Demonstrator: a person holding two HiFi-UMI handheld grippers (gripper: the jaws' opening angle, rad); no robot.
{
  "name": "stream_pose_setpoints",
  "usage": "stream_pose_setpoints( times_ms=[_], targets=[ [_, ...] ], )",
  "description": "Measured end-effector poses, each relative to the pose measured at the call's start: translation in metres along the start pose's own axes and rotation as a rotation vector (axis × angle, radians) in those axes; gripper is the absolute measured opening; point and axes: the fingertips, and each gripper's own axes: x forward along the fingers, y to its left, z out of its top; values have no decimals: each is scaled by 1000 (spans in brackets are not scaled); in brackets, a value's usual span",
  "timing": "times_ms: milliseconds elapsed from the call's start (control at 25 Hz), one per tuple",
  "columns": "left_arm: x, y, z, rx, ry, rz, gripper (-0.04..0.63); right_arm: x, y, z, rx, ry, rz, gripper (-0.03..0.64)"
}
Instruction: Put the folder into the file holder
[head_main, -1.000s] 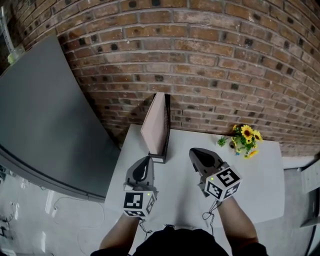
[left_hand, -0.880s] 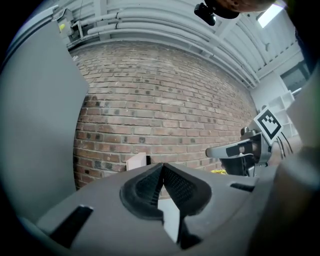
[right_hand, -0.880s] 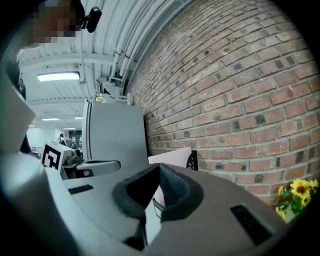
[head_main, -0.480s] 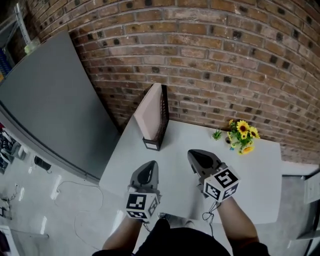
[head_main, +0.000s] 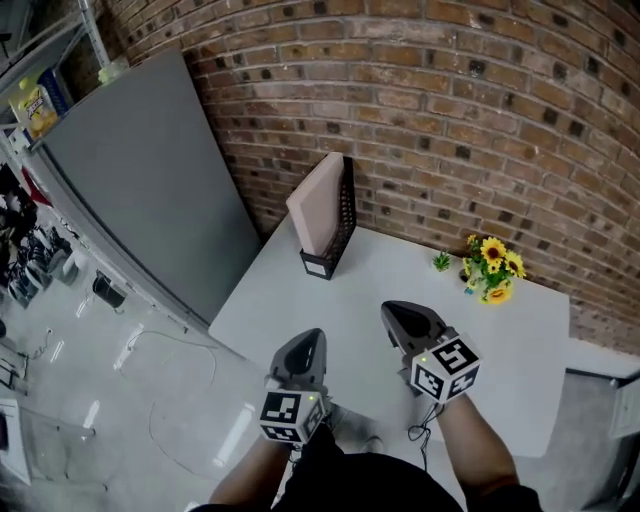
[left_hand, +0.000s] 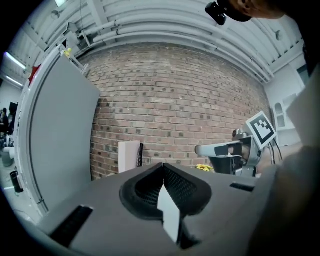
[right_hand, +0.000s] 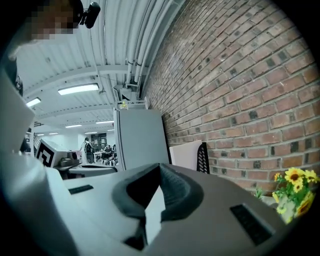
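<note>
Two grippers in view, one in each hand, both over the near part of the white surface (head_main: 300, 300) and pointing toward the far brick wall (head_main: 450, 120)

Left gripper (head_main: 305, 350) at near left: jaws pressed together, nothing between them, as seen along its own view (left_hand: 163, 165)

Right gripper (head_main: 405, 322) just to the right and a little farther in: jaws likewise pressed together and empty (right_hand: 160, 167)

Two marker cubes, one on each gripper, at the near ends by the wrists

One pink folder (head_main: 318, 205), standing on edge inside one black mesh file holder (head_main: 345, 215), at the far left corner of the surface close to the wall; well apart from both grippers

Same folder (left_hand: 128, 156) and file holder (left_hand: 140, 155) visible beyond the left jaws, and again, folder (right_hand: 185, 154) against file holder (right_hand: 203, 157), beyond the right jaws

One bunch of yellow flowers (head_main: 492, 268) at far right by the wall, with one small green sprig (head_main: 441, 262) just to its left; flowers also low at the right edge of the right gripper view (right_hand: 292, 192)

One tall grey panel (head_main: 140, 190) standing left of the surface, meeting the wall
</note>
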Motion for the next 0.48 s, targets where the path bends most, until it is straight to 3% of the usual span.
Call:
stream_pose_setpoints(
  times_ms=[200,480],
  targets=[
    [-21,-3,-3,-9,-3,34,8,-5,22,-4,-6,3,46,3],
    [-25,-7,3,-3,-14,16,8,-10,25,-5,4,-3,42,3]
  ],
)
